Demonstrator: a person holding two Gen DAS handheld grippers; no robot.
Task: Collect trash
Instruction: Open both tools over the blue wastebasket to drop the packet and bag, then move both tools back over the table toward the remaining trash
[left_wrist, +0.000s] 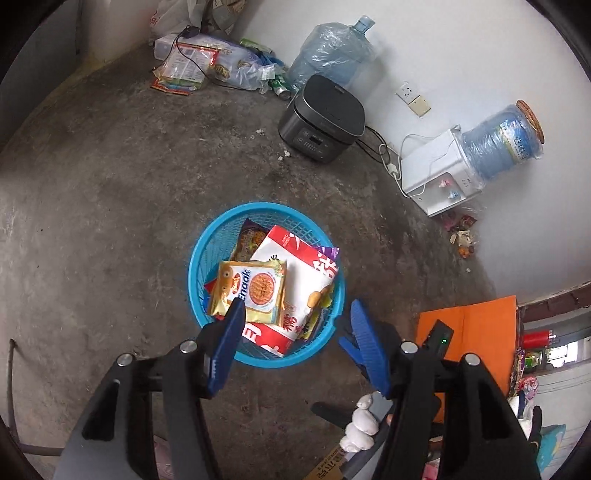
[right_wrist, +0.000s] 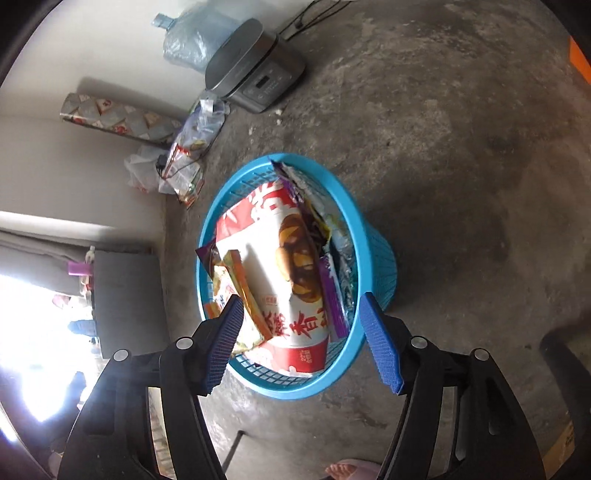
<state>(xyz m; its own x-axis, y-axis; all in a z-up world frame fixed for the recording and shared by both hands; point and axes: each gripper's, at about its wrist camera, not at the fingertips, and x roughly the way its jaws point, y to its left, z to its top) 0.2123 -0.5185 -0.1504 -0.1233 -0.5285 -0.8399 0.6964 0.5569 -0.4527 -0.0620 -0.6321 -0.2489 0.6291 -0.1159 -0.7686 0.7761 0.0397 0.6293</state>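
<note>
— While both grippers hang over it, how many baskets?

— One blue basket (left_wrist: 266, 284) on the concrete floor (left_wrist: 110, 192), with several wrappers inside. The left gripper (left_wrist: 295, 314) and right gripper (right_wrist: 301, 306) both have fingers apart, holding nothing.

— Anything only one camera catches?

— Two water jugs (left_wrist: 332, 48) and a white dispenser (left_wrist: 436, 173) on the left; the right shows one jug and a patterned roll (right_wrist: 118, 118). Both show one grey cooker (left_wrist: 321, 118).
</note>
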